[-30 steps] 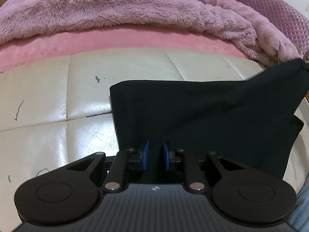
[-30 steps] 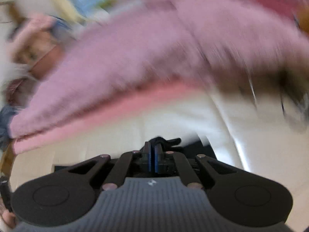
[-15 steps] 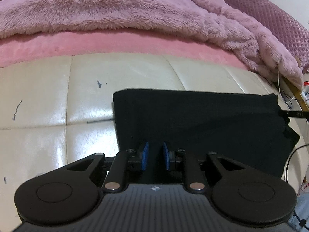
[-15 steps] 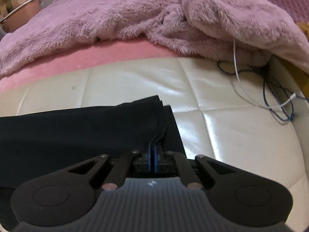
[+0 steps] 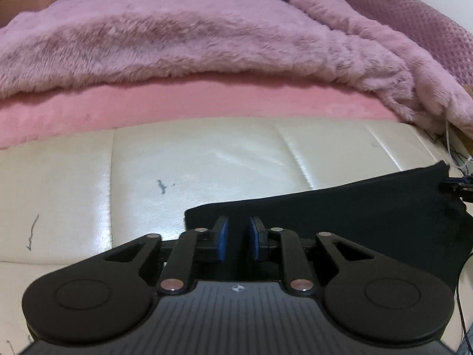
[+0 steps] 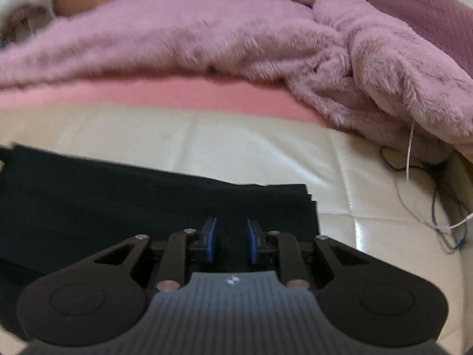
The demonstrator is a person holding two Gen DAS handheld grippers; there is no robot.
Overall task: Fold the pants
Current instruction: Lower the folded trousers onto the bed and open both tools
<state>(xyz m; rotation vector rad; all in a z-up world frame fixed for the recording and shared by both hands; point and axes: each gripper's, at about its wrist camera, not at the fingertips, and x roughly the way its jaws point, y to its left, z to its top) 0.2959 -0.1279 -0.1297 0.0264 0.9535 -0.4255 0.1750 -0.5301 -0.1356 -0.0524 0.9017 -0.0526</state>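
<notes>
The black pants (image 5: 354,216) lie folded flat on a cream leather cushion (image 5: 207,159), a long dark band running across it. The left gripper (image 5: 238,241) stands over the band's left end: its jaws are spread a little, blue pads (image 5: 222,241) apart, with black cloth showing in the gap beneath them and no pad pressing on it. In the right wrist view the right gripper (image 6: 231,240) stands over the opposite end of the pants (image 6: 118,201), just inside the stacked edges of the fold; its jaws have just been opening, and now stand apart with the cloth lying below and between them, not pinched. At the far right of the left wrist view, the tip of that right gripper shows at the upper corner of the band. The cushion is quilted into panels by seams and carries a few dark pen-like marks (image 5: 162,185). Behind it runs a pink sheet (image 5: 207,100), and over that a heaped, furry mauve blanket (image 5: 192,35). A waffle-textured purple pillow (image 6: 422,9) sits at the upper right. Thin white and dark cables (image 6: 434,204) trail over the cushion's right side, near the blanket's edge.
</notes>
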